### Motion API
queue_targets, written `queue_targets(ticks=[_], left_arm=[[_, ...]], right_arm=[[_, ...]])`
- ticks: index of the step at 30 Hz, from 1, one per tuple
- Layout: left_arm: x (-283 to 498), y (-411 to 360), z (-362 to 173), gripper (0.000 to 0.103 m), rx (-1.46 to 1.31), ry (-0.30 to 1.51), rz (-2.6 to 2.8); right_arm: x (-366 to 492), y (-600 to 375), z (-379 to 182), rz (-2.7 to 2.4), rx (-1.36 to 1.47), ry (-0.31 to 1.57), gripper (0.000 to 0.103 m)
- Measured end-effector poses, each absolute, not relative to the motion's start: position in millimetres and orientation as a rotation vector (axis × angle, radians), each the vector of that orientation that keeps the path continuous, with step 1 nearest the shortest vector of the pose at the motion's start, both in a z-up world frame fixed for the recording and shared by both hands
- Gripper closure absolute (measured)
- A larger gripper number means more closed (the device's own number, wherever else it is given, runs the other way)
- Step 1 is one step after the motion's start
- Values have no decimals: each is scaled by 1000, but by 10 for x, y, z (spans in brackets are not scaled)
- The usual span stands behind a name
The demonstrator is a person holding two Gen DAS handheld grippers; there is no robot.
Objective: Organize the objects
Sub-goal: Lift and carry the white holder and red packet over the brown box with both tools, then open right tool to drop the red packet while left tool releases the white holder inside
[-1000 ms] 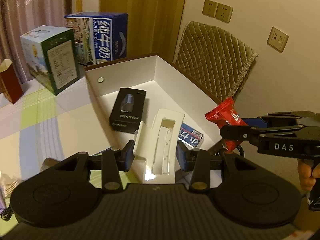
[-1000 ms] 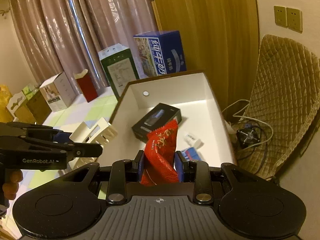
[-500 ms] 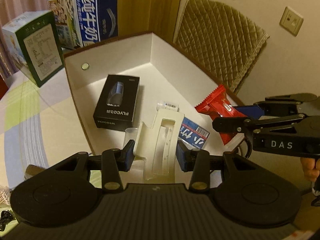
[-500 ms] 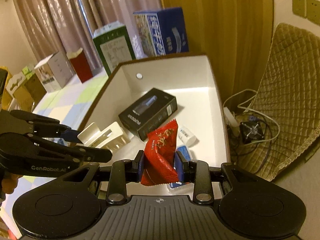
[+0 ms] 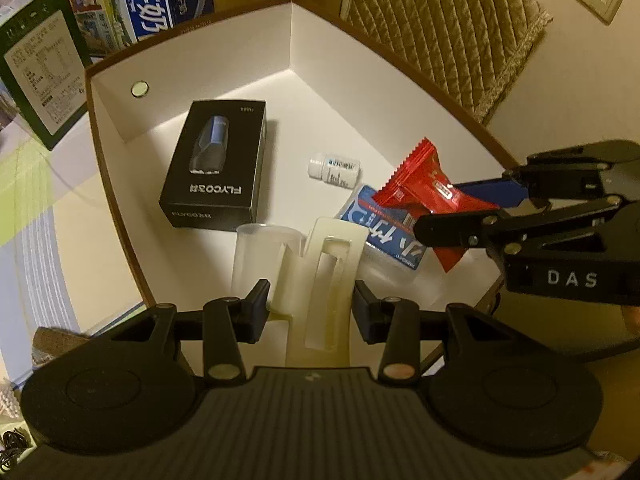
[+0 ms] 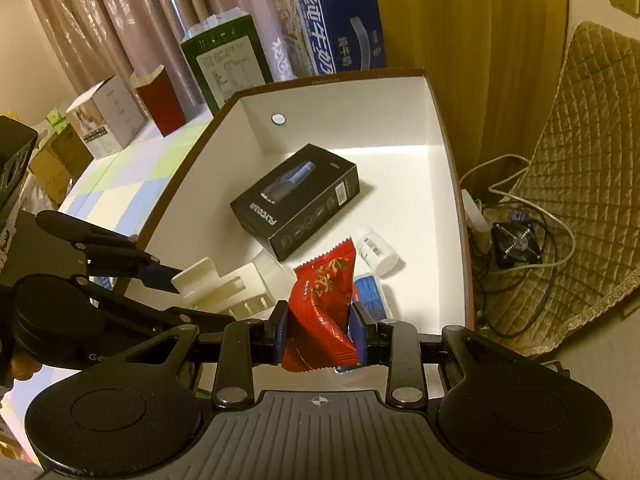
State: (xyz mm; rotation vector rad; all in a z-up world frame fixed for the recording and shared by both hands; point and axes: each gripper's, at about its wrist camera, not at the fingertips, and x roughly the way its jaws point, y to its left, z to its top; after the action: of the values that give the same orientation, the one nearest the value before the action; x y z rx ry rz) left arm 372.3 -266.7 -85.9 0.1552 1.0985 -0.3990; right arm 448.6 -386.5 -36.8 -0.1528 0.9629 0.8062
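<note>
Already partway: the white storage box (image 5: 192, 36) with the brown rim holds a black FLYCO shaver box (image 5: 216, 168), a small white bottle (image 5: 334, 168), a blue-and-white packet (image 5: 384, 236) and what looks like a clear plastic cup (image 5: 260, 256) lying on the floor of it, near corner.

Left gripper (image 5: 308, 304) clamps a cream plastic holder (image 5: 328, 276) with a long slot between its jaws, narrow grip, pads pressed on both sides. It hangs over the near end of the box, just above or beside the clear cup; can't tell if it touches the floor yet.

Right gripper (image 6: 318, 332) pinches a red snack packet (image 6: 324, 304), jaws narrow, packet upright and crumpled at the pads. It sits over the near right part of the box, above the blue-and-white packet; from the left wrist view it hangs clear of the floor.

Judgement: both carried items are over the box but not released, so two drops are left right now. Outside on the checkered tablecloth (image 6: 120, 184) stand a green carton (image 6: 228, 64), a blue milk carton (image 6: 332, 24), a red paper box (image 6: 158, 104) and a white box (image 6: 104, 116); unclear whether those belong to the task. Room remains at the far end of the box.
</note>
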Motion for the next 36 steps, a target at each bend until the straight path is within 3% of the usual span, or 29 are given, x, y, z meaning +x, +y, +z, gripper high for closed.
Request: queue_targets(ticks=[9, 12, 22, 24, 25, 26, 27, 36], left_arm=[[3777, -2697, -925, 64, 184, 1121, -409], [3775, -2701, -887, 50, 201, 1105, -407], [3790, -2618, -751, 45, 218, 1058, -376], [3793, -2596, -741, 45, 215, 1056, -369], [3795, -2584, -738, 45, 211, 1056, -366], [3790, -2576, -733, 44, 208, 1055, -363], [3790, -2565, -729, 44, 205, 1055, -361], [3753, -2517, -670, 36, 201, 1038, -353]], right_arm=[[4529, -3855, -411, 826, -164, 1005, 74], [4535, -3848, -415, 834, -160, 1017, 74], [4521, -3786, -430, 860, -164, 1031, 73], [4509, -3768, -423, 865, -165, 1025, 71], [4501, -3760, -419, 867, -165, 1020, 59], [4489, -3760, -409, 865, -164, 1008, 41], [4468, -3757, -395, 860, -167, 994, 37], [4420, -3782, -327, 858, -175, 976, 31]])
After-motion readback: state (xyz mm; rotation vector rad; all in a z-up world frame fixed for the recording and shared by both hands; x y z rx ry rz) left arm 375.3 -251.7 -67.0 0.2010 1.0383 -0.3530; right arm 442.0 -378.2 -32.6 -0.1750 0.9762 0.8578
